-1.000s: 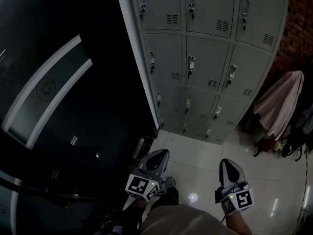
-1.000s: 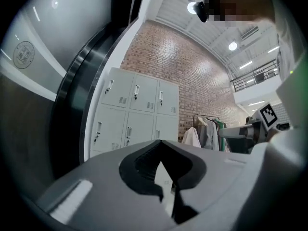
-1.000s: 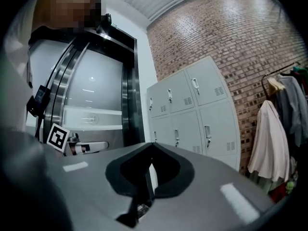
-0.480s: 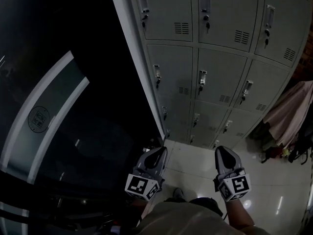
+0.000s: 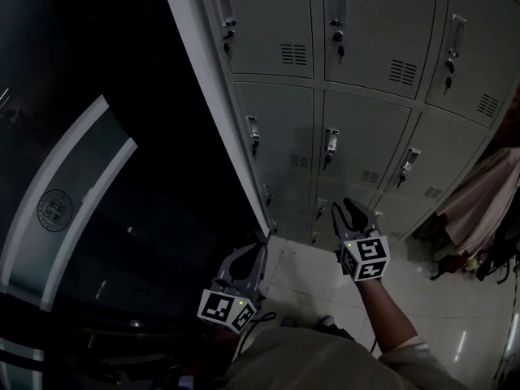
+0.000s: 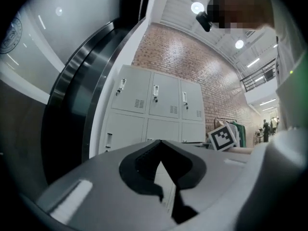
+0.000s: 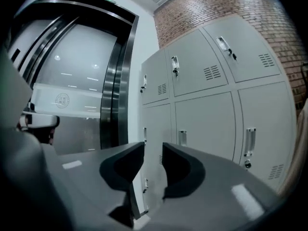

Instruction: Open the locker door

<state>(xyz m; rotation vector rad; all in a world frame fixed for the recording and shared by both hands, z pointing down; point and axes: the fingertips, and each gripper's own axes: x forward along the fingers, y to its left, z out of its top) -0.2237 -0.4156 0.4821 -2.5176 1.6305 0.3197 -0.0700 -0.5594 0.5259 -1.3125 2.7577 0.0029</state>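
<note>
The step in hand looks like the reach for a handle. It should go well if the right gripper (image 5: 352, 211) sets its fingers (image 7: 179, 170) on either side of one upright handle (image 5: 331, 144) before closing, then pulls straight out from the door. Those fingers are partway spread and opening, with nothing between them. They hang in the air short of the lockers (image 5: 374, 128) and touch no door. The left gripper (image 5: 252, 254) hangs low by the lockers' near corner, its fingers (image 6: 144, 165) pressed together and empty. Every locker door in sight is shut, in rows facing the person, beside a dark glass wall (image 5: 81, 177).
</note>
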